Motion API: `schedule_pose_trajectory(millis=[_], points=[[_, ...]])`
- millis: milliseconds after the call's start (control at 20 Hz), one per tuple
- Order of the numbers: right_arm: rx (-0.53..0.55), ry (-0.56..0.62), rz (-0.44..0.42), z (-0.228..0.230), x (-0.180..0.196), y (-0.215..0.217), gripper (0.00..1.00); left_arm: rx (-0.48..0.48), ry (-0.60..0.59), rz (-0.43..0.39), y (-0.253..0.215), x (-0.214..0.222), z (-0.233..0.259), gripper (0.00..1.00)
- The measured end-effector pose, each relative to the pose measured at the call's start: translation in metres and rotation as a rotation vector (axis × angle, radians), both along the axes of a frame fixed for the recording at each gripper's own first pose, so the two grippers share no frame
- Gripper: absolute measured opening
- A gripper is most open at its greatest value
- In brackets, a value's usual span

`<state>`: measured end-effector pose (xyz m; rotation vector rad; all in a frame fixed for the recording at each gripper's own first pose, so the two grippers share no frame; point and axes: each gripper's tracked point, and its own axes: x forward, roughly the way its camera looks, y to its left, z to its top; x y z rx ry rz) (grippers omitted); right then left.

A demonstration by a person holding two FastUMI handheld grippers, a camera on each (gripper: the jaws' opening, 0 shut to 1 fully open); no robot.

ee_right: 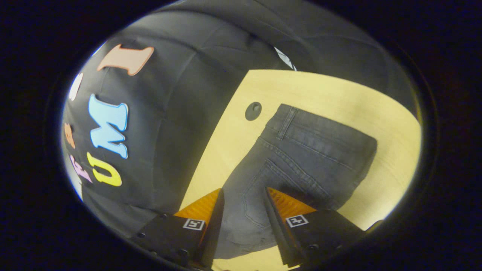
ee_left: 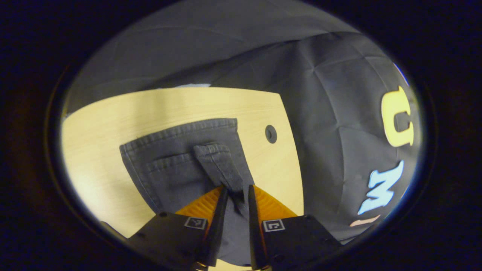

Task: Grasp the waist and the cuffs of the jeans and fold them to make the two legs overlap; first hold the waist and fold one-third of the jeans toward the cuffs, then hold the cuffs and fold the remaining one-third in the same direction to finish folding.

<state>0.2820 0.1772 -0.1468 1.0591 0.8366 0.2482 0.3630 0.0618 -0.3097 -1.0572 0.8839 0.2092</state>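
Dark grey jeans point(ee_left: 173, 165) lie folded on a pale wooden table point(ee_left: 113, 124). A narrow flap of denim with a stitched hem point(ee_left: 220, 162) rises from the pile into my left gripper point(ee_left: 237, 190), whose fingers stand close together and pinch it. In the right gripper view the same jeans point(ee_right: 308, 150) show their waistband point(ee_right: 324, 128), a belt loop point(ee_right: 286, 118) and a back pocket point(ee_right: 286, 177). My right gripper point(ee_right: 244, 194) hovers over the pocket area, open, with its fingers wide apart and nothing between them.
A round dark cable hole point(ee_left: 270, 134) point(ee_right: 253, 111) sits in the table close to the jeans, near the table's edge. Beyond that edge hangs the black cloth wall point(ee_left: 339, 113) point(ee_right: 180, 113). Bare wood point(ee_right: 320, 90) surrounds the jeans.
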Motion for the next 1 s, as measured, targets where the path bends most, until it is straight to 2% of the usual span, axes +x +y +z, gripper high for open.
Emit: schedule_pose_trajectory(millis=[50, 100, 150, 200, 250, 350, 500, 650, 750, 1000], points=[[-0.044, -0.026, -0.027, 0.005, -0.008, -0.010, 0.67, 0.060, -0.028, -0.024, 0.005, -0.004, 0.008, 0.43], [-0.071, -0.043, -0.057, 0.007, -0.012, -0.017, 0.72, 0.115, -0.061, -0.051, 0.009, -0.007, 0.017, 0.61], [-0.098, -0.054, -0.094, 0.009, -0.021, -0.027, 0.67, 0.167, -0.090, -0.079, 0.008, -0.009, 0.025, 0.80], [-0.119, -0.051, -0.127, 0.008, -0.028, -0.037, 0.82, 0.214, -0.112, -0.102, 0.007, -0.016, 0.032, 0.82], [-0.143, -0.043, -0.168, 0.004, -0.036, -0.046, 0.84, 0.253, -0.140, -0.118, 0.007, -0.021, 0.040, 0.92], [-0.184, -0.026, -0.251, -0.010, -0.050, -0.059, 0.85, 0.322, -0.189, -0.147, -0.001, -0.030, 0.055, 0.98], [-0.199, 0.004, -0.305, -0.036, -0.061, -0.062, 0.85, 0.422, -0.243, -0.170, -0.013, -0.050, 0.076, 0.98], [-0.236, 0.058, -0.340, -0.068, -0.053, -0.065, 0.86, 0.469, -0.289, -0.196, -0.032, -0.062, 0.100, 0.99], [-0.208, 0.082, -0.361, -0.077, -0.042, -0.062, 0.86, 0.503, -0.307, -0.211, -0.042, -0.068, 0.109, 0.98], [-0.181, 0.115, -0.424, -0.085, -0.024, -0.052, 0.86, 0.491, -0.334, -0.243, -0.071, -0.083, 0.124, 0.98]])
